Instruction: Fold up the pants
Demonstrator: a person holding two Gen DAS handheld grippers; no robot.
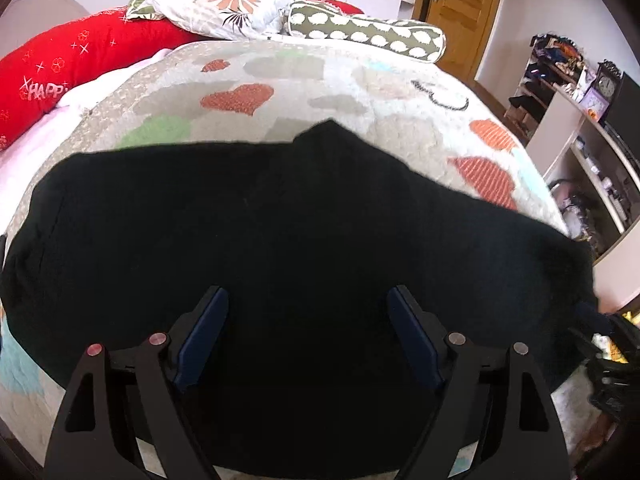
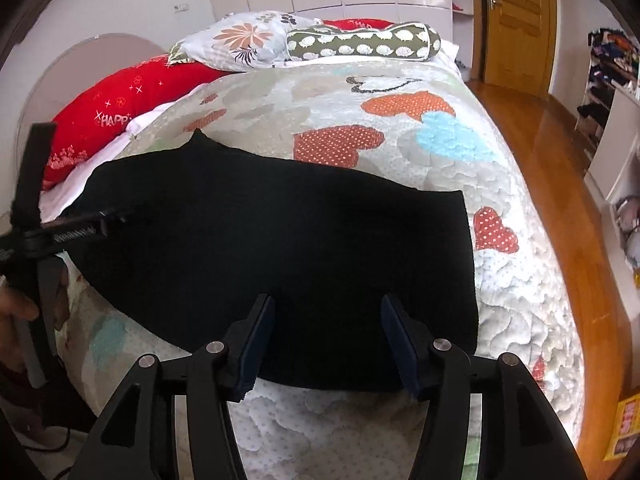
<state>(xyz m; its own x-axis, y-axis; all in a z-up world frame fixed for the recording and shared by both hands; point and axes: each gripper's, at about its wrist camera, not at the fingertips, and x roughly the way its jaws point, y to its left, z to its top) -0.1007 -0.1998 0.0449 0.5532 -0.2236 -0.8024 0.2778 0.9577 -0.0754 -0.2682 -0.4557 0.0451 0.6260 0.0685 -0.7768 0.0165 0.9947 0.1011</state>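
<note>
Your left gripper (image 1: 308, 300) has its fingers spread wide, nothing between the blue pads (image 1: 208, 320); it hangs over the near half of the black pants (image 1: 280, 232). Contact with the cloth cannot be judged, dark on dark.

Your right gripper (image 2: 328, 312) is likewise released, pads (image 2: 260, 336) apart, empty. Its tips sit over the near right part of the pants (image 2: 280, 240), just inside the near hem edge.

Pants: laid flat across the quilt (image 2: 500, 184), long axis running left to right. The far edge shows one peaked point near the middle. The right end is a straight vertical edge, close to the quilt's right side. In the right wrist view, the left gripper (image 2: 80, 226) enters from the left, over the pants' left end.

Quilt: pale, quilted, with orange, blue and green hearts.

Far end of bed: red pillow (image 1: 80, 56) at left, floral pillow (image 1: 224, 4) centre, green bolster with white spots (image 1: 368, 32) to its right.

Right of bed: wooden floor (image 2: 560, 168), wooden door (image 2: 516, 16) beyond, shelving (image 1: 580, 128) with a clock (image 1: 608, 84).
</note>
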